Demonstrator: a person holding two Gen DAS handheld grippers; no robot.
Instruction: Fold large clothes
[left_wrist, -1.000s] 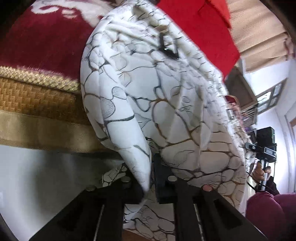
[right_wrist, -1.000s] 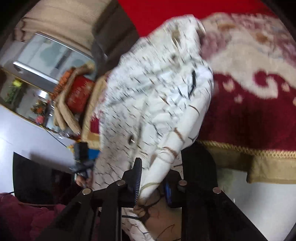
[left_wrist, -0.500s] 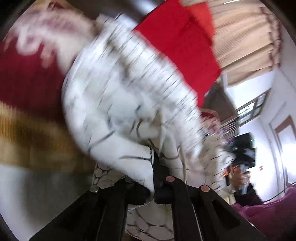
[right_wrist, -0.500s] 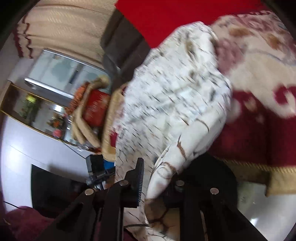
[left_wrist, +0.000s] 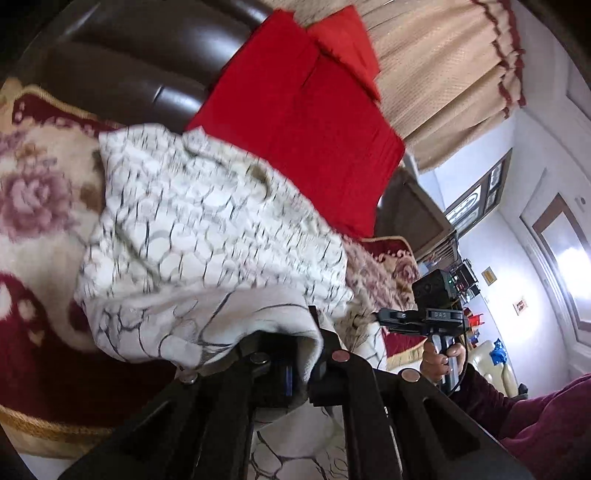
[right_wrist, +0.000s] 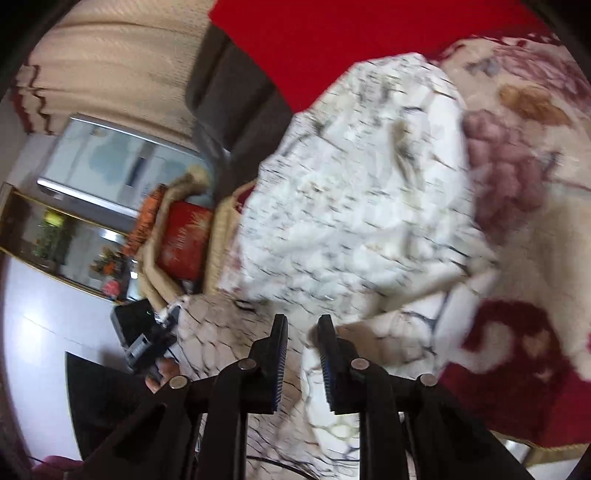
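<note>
Both grippers have lifted the white patterned garment (left_wrist: 207, 229) off the bed (left_wrist: 33, 206), left gripper (left_wrist: 308, 354) fingers newly clenched on its edge, right gripper (right_wrist: 302, 347) fingers seemingly pinching a fold, starting a fold-over.

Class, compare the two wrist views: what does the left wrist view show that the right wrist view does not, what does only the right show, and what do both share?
Only the left wrist view: the dark padded headboard, and the left tool clamped on a fold of the garment. Only the right wrist view: a mirror reflecting plants, and the right tool around cloth. Both: the white crackle-print garment on the floral blanket, a red pillow, beige curtains.
</note>
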